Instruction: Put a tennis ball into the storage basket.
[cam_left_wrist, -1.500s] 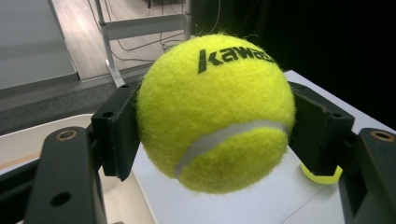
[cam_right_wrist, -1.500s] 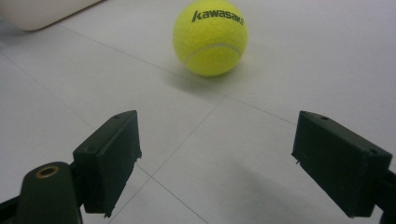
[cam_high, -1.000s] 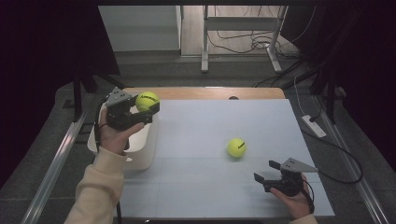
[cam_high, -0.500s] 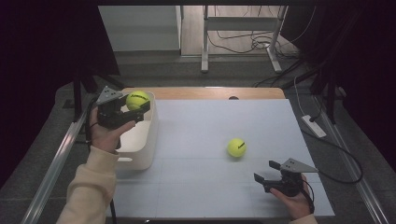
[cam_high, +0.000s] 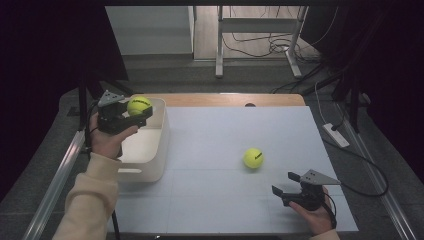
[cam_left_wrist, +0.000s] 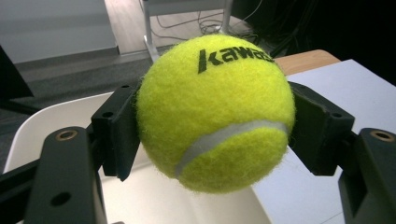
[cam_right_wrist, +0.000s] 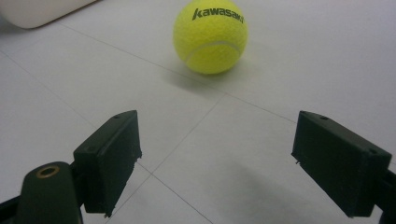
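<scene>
Here, the pale table (cam_high: 210, 200) spreads under me, with the white bin (cam_high: 150, 155) at its left side. My left gripper (cam_high: 131, 116) hangs above the bin's far end, its jaws clamped on a yellow tennis ball (cam_left_wrist: 215, 112). My right gripper (cam_right_wrist: 219, 158) rests low near the table's right front, jaws wide apart and holding nothing. The second tennis ball (cam_high: 253, 158) lies on the table just ahead of them, apart from both.

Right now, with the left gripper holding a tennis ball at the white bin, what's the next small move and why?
Probably open the left gripper: its tennis ball hangs clamped above the white bin, so releasing should drop it inside.
</scene>
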